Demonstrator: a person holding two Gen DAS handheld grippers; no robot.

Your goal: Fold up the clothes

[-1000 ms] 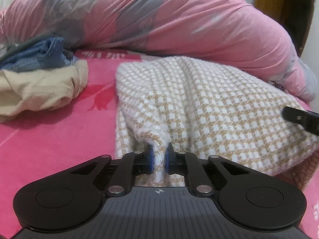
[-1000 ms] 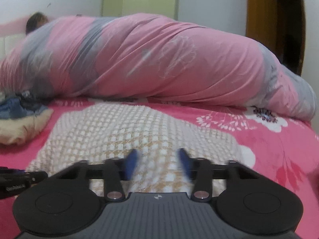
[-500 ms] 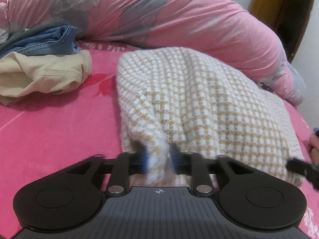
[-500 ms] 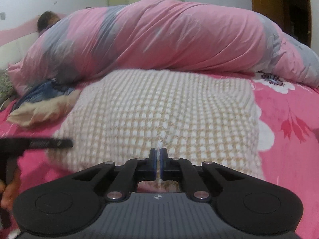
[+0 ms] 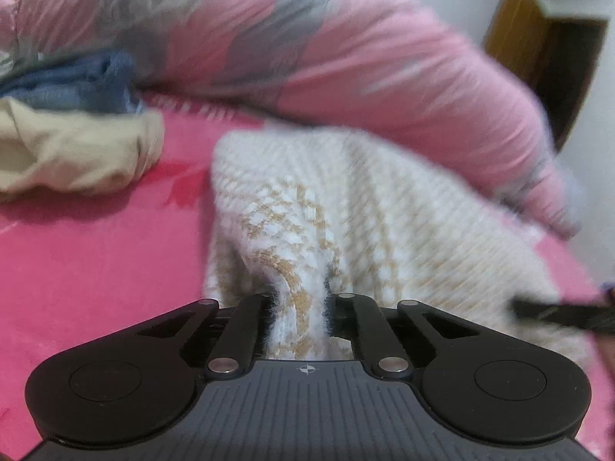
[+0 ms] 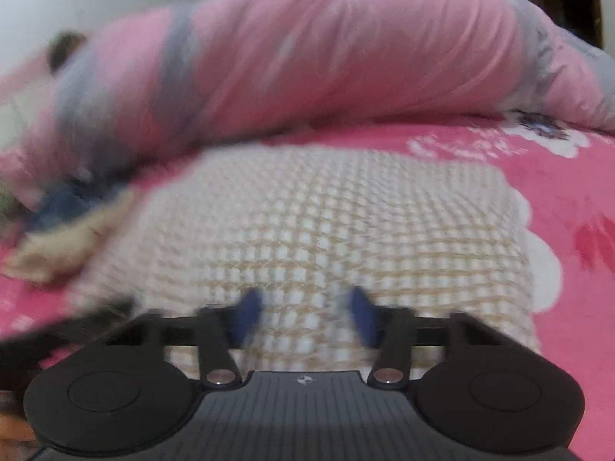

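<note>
The white and tan checked knit sweater [image 6: 330,230] lies on the pink flowered bed sheet [image 6: 569,192]. Left of it sits the beige and blue heap of clothes [image 5: 77,146]. Behind both lies the long pink and grey rolled quilt [image 6: 326,50].

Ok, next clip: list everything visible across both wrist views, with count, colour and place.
knit garment: one, white and tan check, spread on the bed, its near edge bunched up
bedsheet: one, bright pink with flower print, under everything
duvet: one, pink and grey, heaped along the far side
beige garment: one, crumpled, far left on the sheet
denim garment: one, blue, on top of the beige one
wooden door: one, brown, far right
left gripper: black, jaws shut on the knit garment's near edge
right gripper: black with blue pads, jaws open over the knit garment
</note>
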